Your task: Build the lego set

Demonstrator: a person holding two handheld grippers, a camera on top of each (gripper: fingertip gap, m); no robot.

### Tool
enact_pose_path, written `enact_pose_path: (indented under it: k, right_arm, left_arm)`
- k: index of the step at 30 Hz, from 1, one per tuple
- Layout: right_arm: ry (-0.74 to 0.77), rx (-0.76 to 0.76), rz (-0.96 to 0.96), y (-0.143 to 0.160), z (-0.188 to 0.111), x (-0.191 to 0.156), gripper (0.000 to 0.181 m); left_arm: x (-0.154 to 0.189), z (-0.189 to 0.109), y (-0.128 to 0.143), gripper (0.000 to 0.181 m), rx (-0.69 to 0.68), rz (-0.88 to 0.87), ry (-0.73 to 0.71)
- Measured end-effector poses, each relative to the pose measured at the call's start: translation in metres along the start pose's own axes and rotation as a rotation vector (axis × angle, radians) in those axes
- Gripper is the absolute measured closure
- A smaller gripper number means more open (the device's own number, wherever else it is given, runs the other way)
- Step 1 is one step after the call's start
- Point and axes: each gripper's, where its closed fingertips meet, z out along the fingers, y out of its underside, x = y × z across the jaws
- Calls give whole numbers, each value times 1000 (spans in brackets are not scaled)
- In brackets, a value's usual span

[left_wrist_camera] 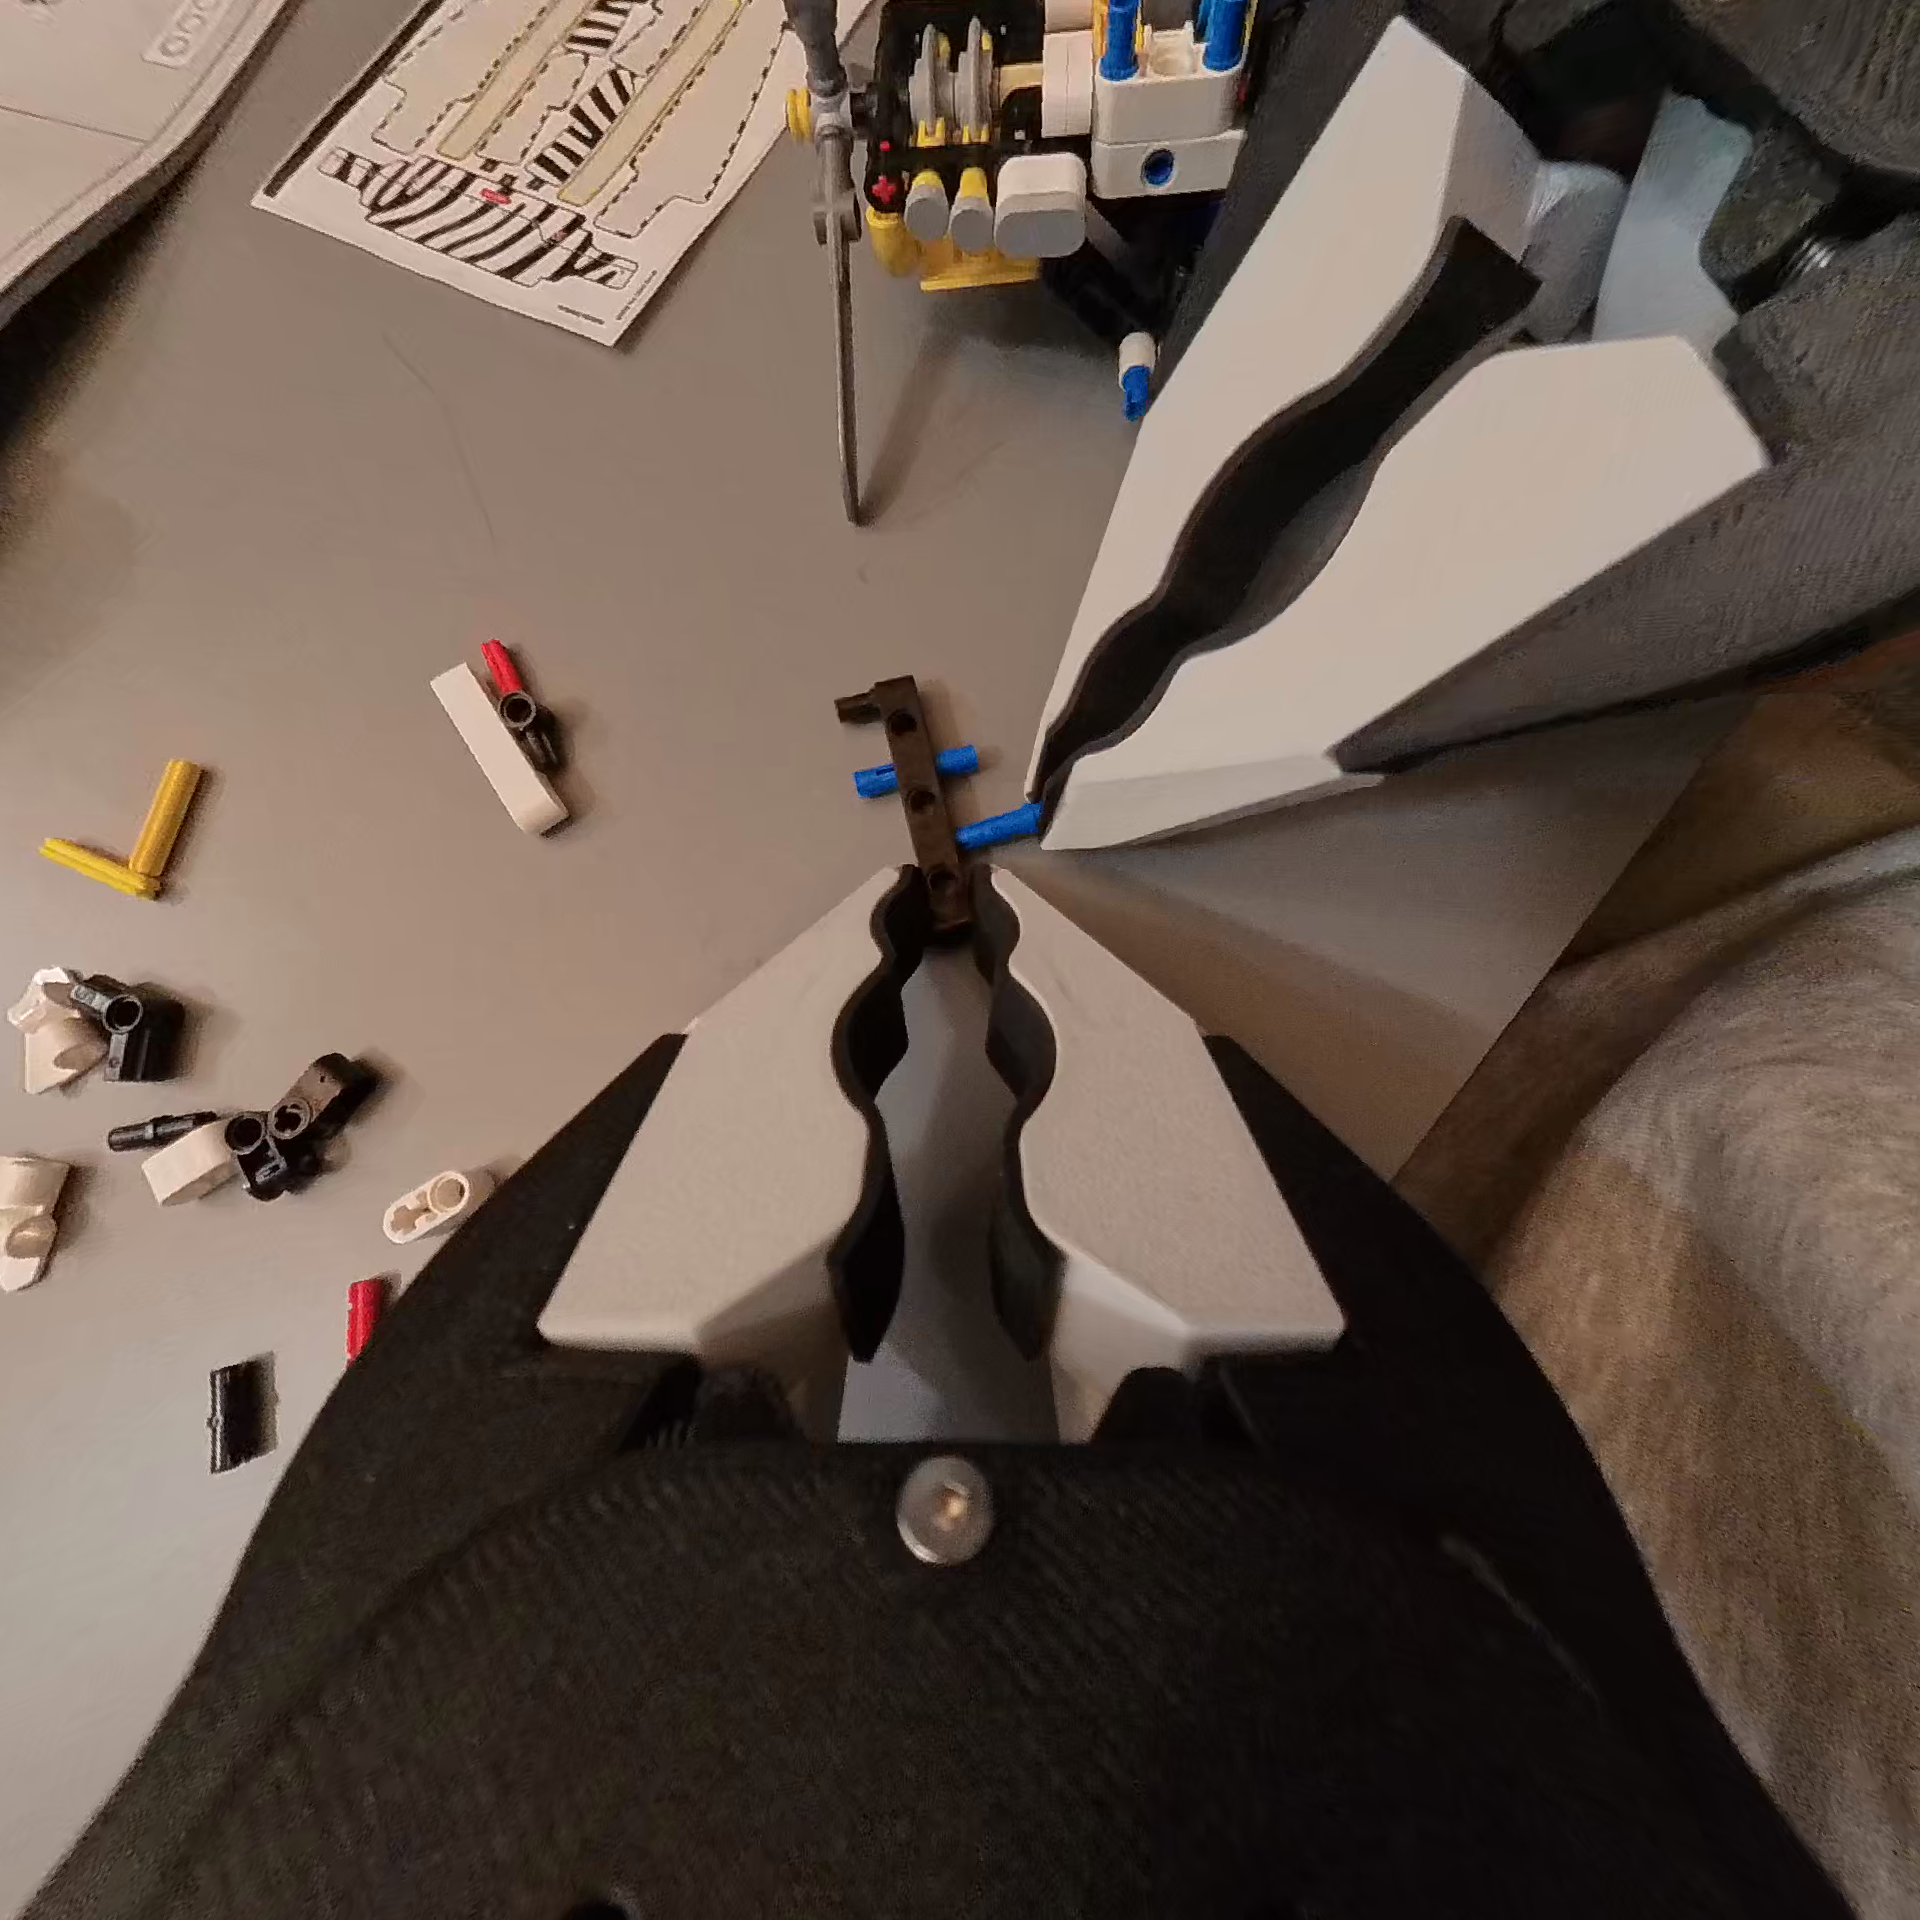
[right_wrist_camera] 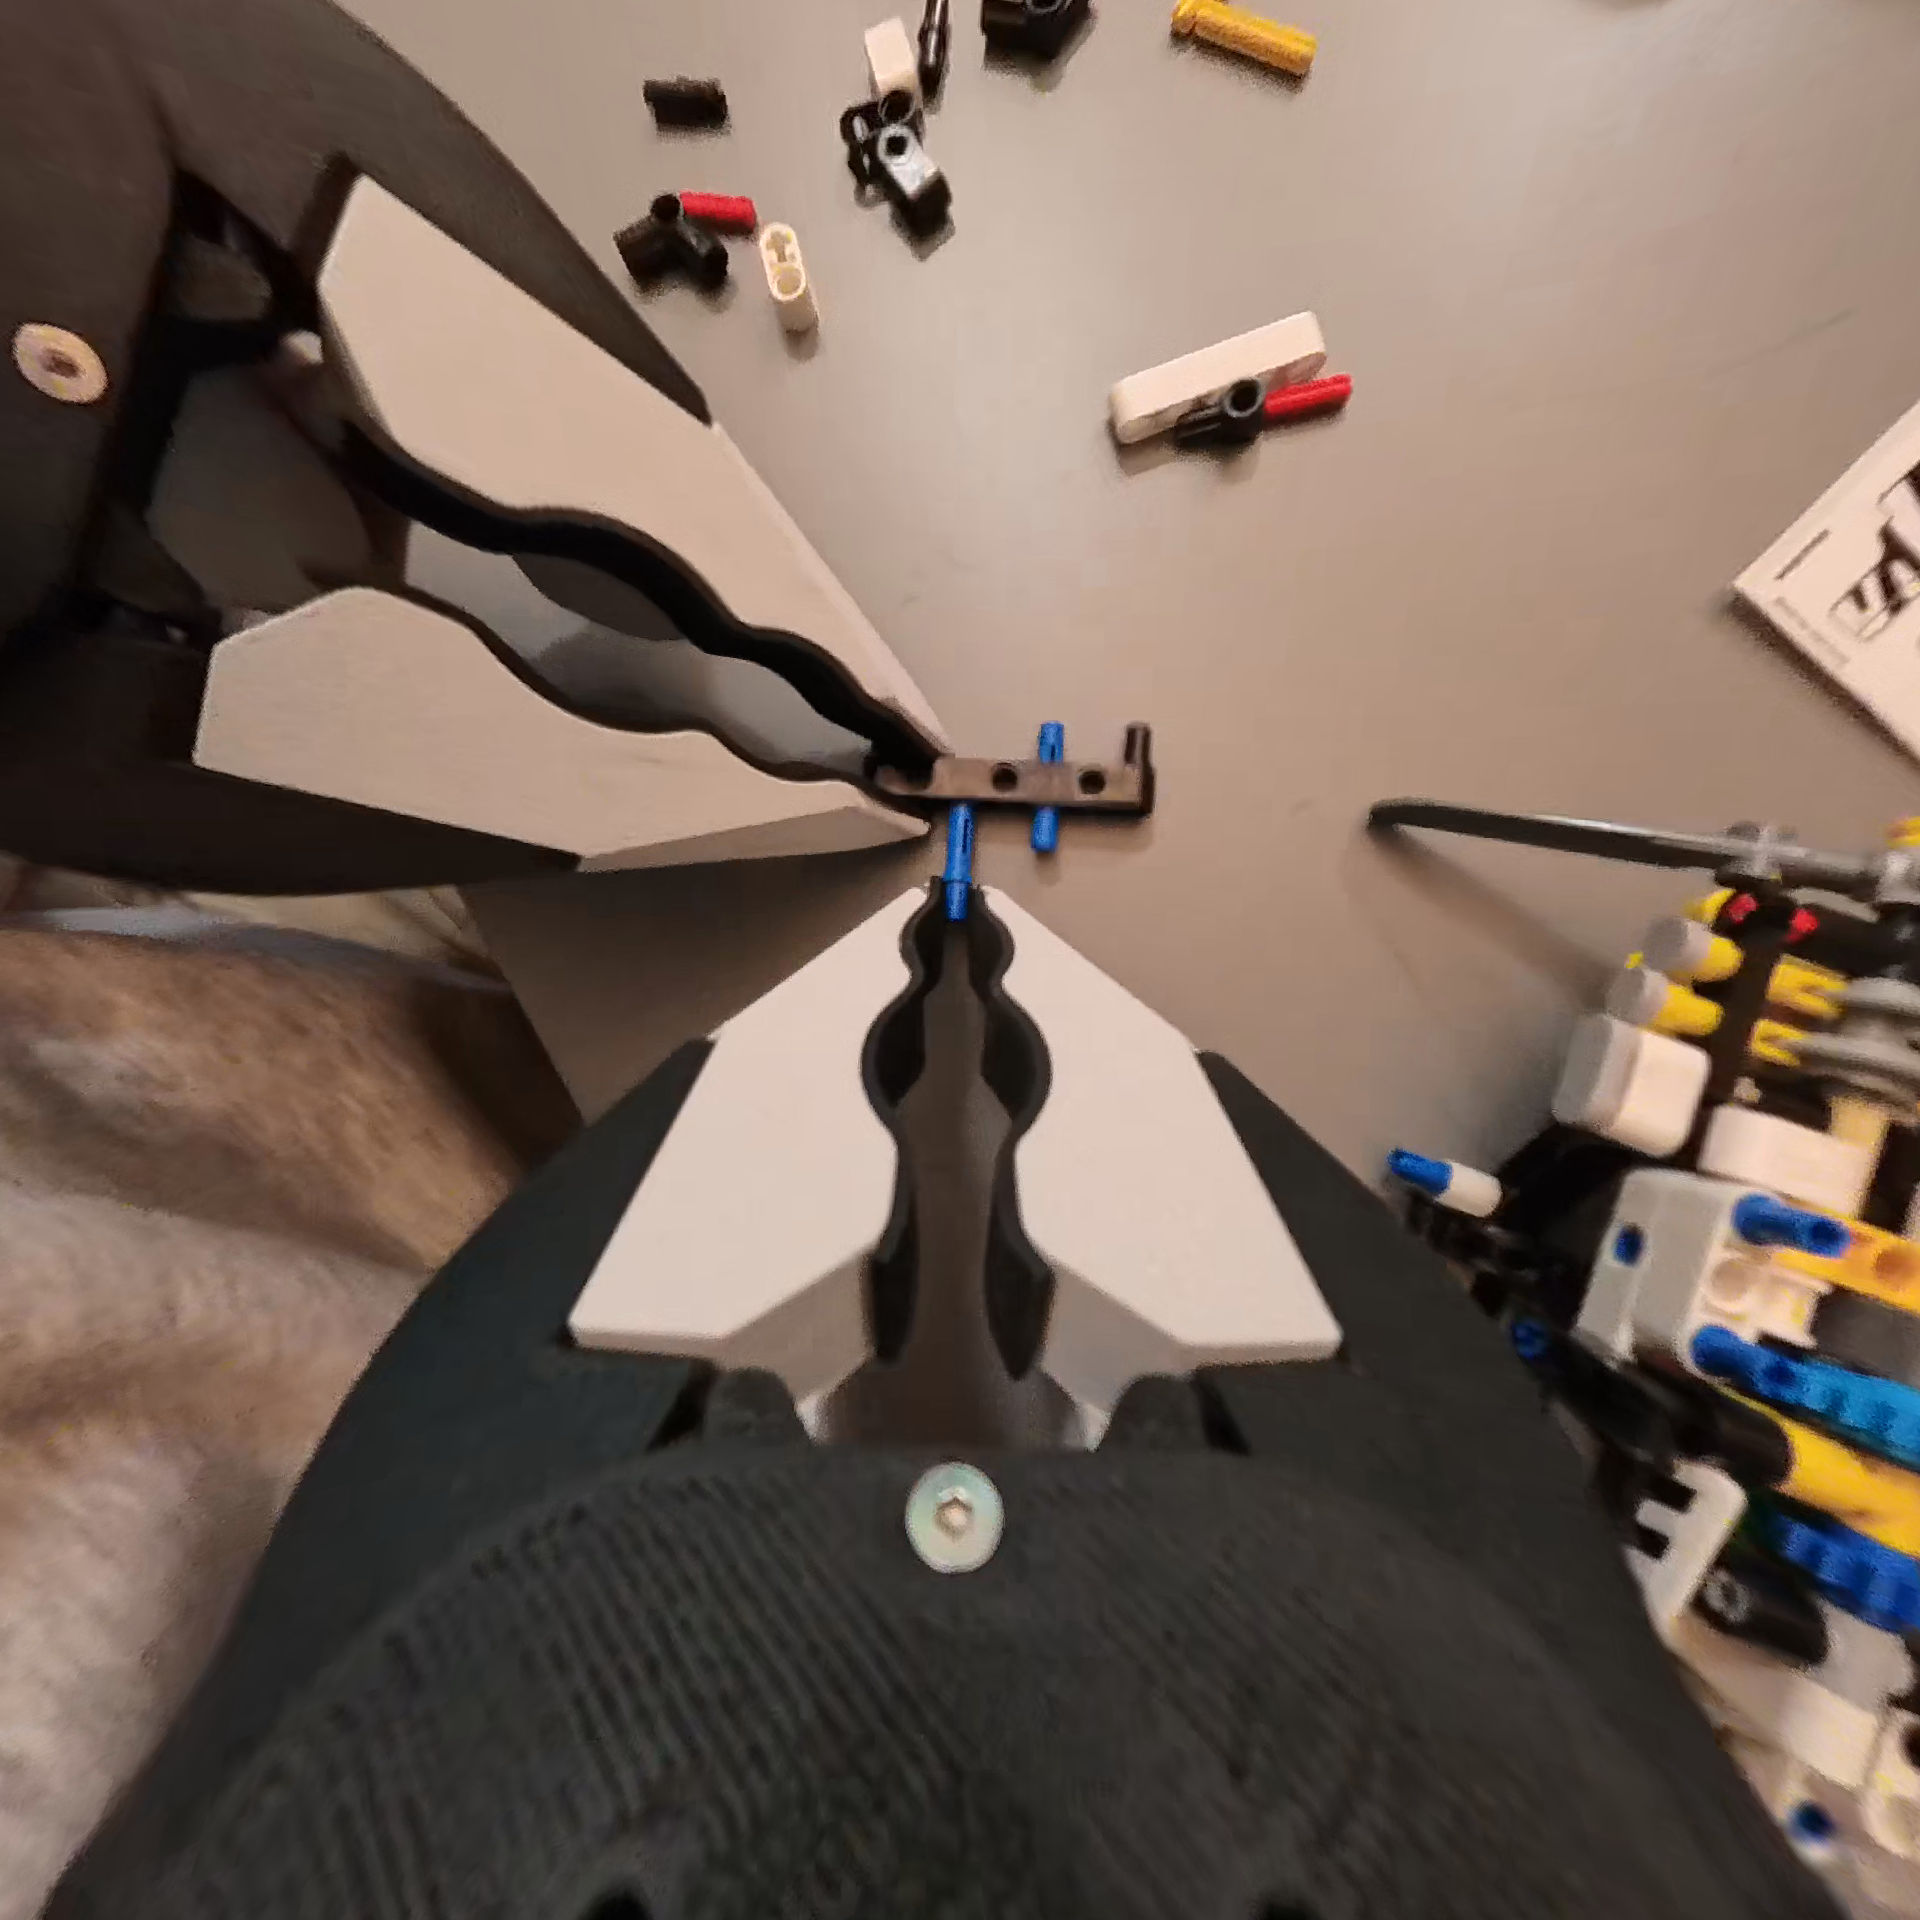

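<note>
My left gripper [left_wrist_camera: 943, 891] is shut on the near end of a black L-shaped beam [left_wrist_camera: 914, 774] and holds it just above the grey table. A blue pin [left_wrist_camera: 912, 771] sits through one of the beam's holes. My right gripper [right_wrist_camera: 958, 902] is shut on a second blue pin [right_wrist_camera: 959, 854], whose tip meets the beam [right_wrist_camera: 1023, 779] at the hole nearest the left gripper's tips. In the left wrist view the right gripper [left_wrist_camera: 1044, 816] comes in from the right with that pin [left_wrist_camera: 995, 828]. In the right wrist view the left gripper [right_wrist_camera: 904, 779] comes in from the left.
The part-built model [left_wrist_camera: 1029, 125] stands at the far right of the table, also in the right wrist view [right_wrist_camera: 1704, 1195], with a long grey axle [left_wrist_camera: 844, 343] leaning off it. A sticker sheet [left_wrist_camera: 530, 156] lies far left. Loose white, black, red and yellow pieces [left_wrist_camera: 499, 743] are scattered left. Left and right tips are no more than a few centimetres apart.
</note>
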Motion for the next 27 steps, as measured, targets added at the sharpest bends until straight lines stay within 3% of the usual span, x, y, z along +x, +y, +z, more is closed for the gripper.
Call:
enact_pose_path:
  k: [5,14,20,27]
  right_arm:
    - [54,-41,-46,-5,-1,1,180]
    - [-156,74,206,-5,2,-1,180]
    - [-172,115,245,-8,3,0,181]
    - [-156,113,218,-8,3,1,181]
  left_arm:
    - [-2,0,0,173,8,-11,-9]
    - [1,0,-1,173,16,-106,78]
    - [0,0,-2,173,26,-178,99]
    - [0,1,-1,173,17,-117,67]
